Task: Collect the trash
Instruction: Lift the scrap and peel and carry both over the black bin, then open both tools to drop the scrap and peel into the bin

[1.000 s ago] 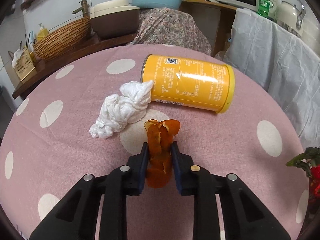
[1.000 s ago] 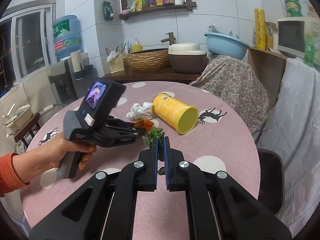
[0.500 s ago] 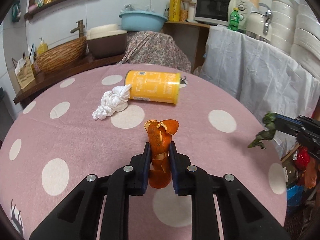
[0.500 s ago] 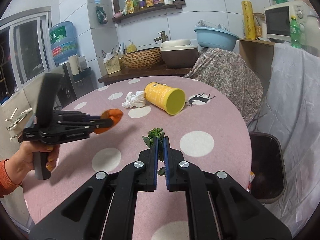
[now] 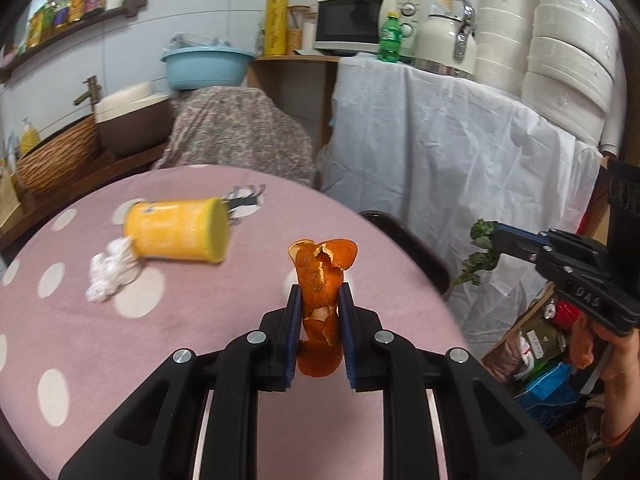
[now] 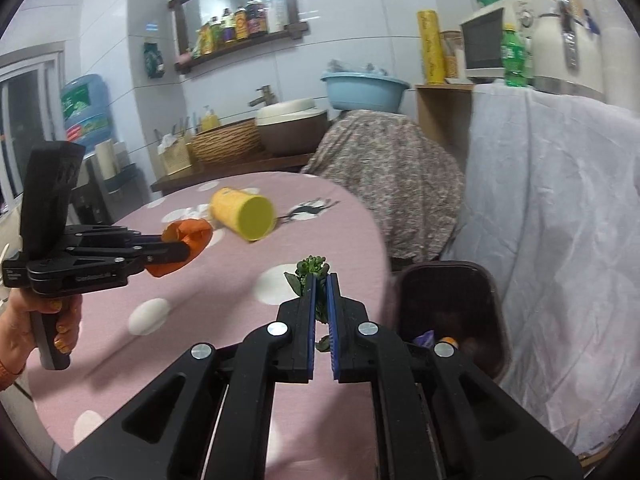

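The left hand-held gripper (image 5: 319, 312) is closed on an orange peel (image 5: 321, 280). The peel stands upright between the blue pads, its long axis points up and away from the camera, and its curled top rises above the fingertips. Its lower end hangs under the pads. In the right wrist view the same peel (image 6: 188, 240) sticks out sideways over the pink dotted table (image 6: 224, 320).

The right hand-held gripper (image 6: 320, 304) is closed on a green sprig (image 6: 314, 270). The jaws stand almost together, and only the bushy top and some leaves show above and under them; the stem between the pads is hidden. In the left wrist view the sprig (image 5: 482, 252) hangs off the gripper tip beyond the table edge, with its long axis going downward.

Just beside the table, a dark bin (image 6: 448, 308) stands low on the floor. Its near part is cut off by the gripper, and what lies inside is too dark to name.

Farther on the table a yellow can (image 5: 178, 232) lies on its side, its flat end turned to the right in the left wrist view. A white tissue (image 5: 110, 274) touches its other end; it is blurred.

A hand (image 6: 44, 320) holds the left gripper's handle.
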### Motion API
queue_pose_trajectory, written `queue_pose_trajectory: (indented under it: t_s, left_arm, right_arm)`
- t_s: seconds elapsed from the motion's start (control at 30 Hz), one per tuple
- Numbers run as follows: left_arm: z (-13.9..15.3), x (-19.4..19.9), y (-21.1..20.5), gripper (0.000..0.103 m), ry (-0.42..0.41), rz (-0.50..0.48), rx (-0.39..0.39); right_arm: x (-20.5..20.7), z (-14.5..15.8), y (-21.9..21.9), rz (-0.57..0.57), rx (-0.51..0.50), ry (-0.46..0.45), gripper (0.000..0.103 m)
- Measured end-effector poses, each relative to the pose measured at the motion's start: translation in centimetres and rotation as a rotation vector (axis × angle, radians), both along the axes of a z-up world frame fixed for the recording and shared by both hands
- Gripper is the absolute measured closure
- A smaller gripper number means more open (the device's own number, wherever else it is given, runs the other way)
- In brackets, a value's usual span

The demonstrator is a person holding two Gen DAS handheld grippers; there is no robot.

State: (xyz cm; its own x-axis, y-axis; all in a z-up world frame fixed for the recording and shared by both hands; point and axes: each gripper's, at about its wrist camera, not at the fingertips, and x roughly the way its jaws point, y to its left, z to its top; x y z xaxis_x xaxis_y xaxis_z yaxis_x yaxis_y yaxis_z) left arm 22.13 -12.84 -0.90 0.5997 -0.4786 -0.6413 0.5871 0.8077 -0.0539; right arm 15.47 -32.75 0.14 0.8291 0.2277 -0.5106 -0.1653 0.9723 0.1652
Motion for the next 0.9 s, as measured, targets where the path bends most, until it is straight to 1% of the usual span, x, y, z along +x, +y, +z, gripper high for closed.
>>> queue_pose_trajectory:
  t_s: [0.1,0.2,0.3,0.37,0.47,0.53,0.6,0.67,0.73,0.8,0.83,0.9]
  left_arm:
    - [0.0,0.9,-3.5,0.084,0.016,-0.046,0.001]
    - [0.0,1.6,-6.9,0.084,0.024,-0.089,0.013]
    - [-0.2,2.6,-10.3,0.084,0.053,-0.128,0.029]
    - [-0.6,3.5,-12.5,0.084,0.072,-0.14,0.042]
    - [-1.2,4.4,-15.6,0.084,0.052,-0.148,0.091]
    - [-1.6,5.0,-17.2,0.084,0.057,-0.16,0.11]
    - [-2.3,5.8,-18.5,0.084,0.079,-0.161,0.123]
    - [-3.1,6.8,-19.7,0.084,0.111,-0.156,0.131]
    - [-3.8,7.5,-20.6,0.084,0.136,-0.149,0.139]
    - [-4.5,8.1,-21.5,0.084,0.138,-0.138,0.161]
    - [-4.8,8.5,-21.9,0.084,0.139,-0.135,0.172]
    - [-5.6,9.3,-22.7,0.084,0.168,-0.131,0.182]
  right_arm:
    - [1.2,-0.7,-2.7,-0.051,-0.002,0.022,0.097]
    - [2.7,-2.2,-5.4,-0.104,0.008,0.059,0.097]
    - [4.5,-4.3,-8.0,-0.149,0.046,0.104,0.097]
    - [6.0,-6.2,-10.2,-0.182,0.1,0.139,0.097]
    - [8.2,-9.1,-12.7,-0.232,0.181,0.191,0.097]
    - [9.4,-10.8,-13.4,-0.278,0.172,0.217,0.096]
    - [10.2,-12.0,-13.5,-0.288,0.159,0.23,0.095]
    - [10.4,-13.1,-13.4,-0.303,0.14,0.243,0.087]
    - [10.0,-14.0,-13.6,-0.321,0.15,0.236,0.059]
    - [9.5,-14.4,-13.9,-0.343,0.149,0.228,0.048]
    - [9.1,-14.5,-14.0,-0.35,0.15,0.219,0.048]
    - [8.4,-14.6,-14.2,-0.358,0.16,0.213,0.048]
